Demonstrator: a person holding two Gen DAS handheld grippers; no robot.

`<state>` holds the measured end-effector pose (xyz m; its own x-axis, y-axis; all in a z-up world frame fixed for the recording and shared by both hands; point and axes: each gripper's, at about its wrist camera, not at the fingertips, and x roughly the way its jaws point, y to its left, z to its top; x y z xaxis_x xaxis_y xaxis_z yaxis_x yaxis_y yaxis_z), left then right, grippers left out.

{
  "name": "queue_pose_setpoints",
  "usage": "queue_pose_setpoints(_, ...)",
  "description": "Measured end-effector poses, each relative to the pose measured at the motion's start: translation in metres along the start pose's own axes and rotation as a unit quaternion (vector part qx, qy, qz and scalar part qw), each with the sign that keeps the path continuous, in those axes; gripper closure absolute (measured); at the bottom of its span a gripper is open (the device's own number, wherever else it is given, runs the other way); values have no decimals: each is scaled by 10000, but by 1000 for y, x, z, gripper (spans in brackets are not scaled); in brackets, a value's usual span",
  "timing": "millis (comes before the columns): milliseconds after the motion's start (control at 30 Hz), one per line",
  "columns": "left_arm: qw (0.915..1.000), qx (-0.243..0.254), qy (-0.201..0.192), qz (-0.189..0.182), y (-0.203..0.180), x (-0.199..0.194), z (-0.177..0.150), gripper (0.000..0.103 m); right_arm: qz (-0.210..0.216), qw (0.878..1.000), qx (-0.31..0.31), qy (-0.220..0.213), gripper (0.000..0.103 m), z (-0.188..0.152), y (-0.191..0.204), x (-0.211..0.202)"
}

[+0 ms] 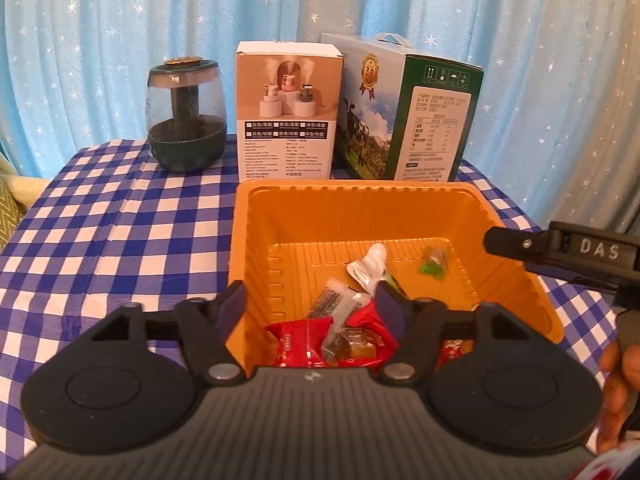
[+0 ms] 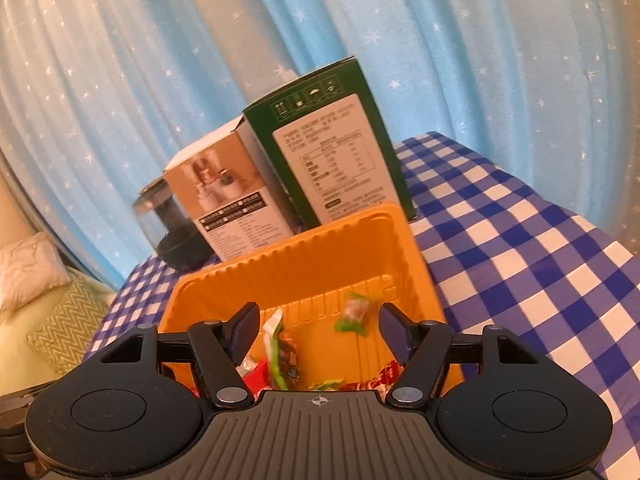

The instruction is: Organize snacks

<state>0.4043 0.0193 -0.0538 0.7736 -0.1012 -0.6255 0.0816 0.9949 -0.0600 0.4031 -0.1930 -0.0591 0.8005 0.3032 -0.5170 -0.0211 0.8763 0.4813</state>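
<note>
Hovering over the near end of the ribbed orange plastic tray (image 1: 360,208), the left gripper (image 1: 316,308) has its tongs spread apart with nothing pinched between them. Its left finger hangs just outside the tray's left wall and the right finger sits over the snacks, so it kinda straddles that wall.

Snacks are all in the tray. From the left wrist view: shiny red foil packets (image 1: 298,340) piled at 6 o'clock of the tray floor, a clear wrapper with a brownish candy (image 1: 352,346) on top of them, a white sachet (image 1: 368,266) around the middle, and a small green-wrapped candy (image 1: 434,262) off toward 2 o'clock, apart from the pile.

The right gripper (image 2: 316,328) also has its tongs apart and empty, held over the tray's near end with the green candy showing between its fingers further in. In the left view it pokes in from 3 o'clock, a hand (image 1: 616,392) on its handle.

Behind the tray at 12 o'clock stand a white cardboard humidifier box (image 1: 286,112) and a green-and-blue carton with a handle (image 1: 408,108); a dark glass-domed humidifier (image 1: 186,114) sits at 10 o'clock. Everything's on a blue-and-white checked tablecloth (image 1: 120,216), starry blue curtain (image 1: 120,20) behind.
</note>
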Motion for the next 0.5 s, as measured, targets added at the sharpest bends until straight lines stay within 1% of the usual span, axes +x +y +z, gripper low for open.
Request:
queue_pose_setpoints(67, 10000, 52, -24, 40, -1, 0, 0, 24, -31, 10000, 15, -10, 37, 2, -1, -1)
queue_pose_setpoints(133, 9999, 110, -60, 102, -3, -1, -1, 16, -90, 9999, 16, -42, 37, 3, -2, -3)
queue_pose_setpoints(333, 9996, 182, -103, 181, -5, -5, -2, 5, -244, 9997, 29, -61, 37, 5, -8, -8)
queue_pose_setpoints(500, 9993, 208, -206, 245, -6, -17, -3, 0, -314, 9995, -62, -13, 37, 3, -8, -14)
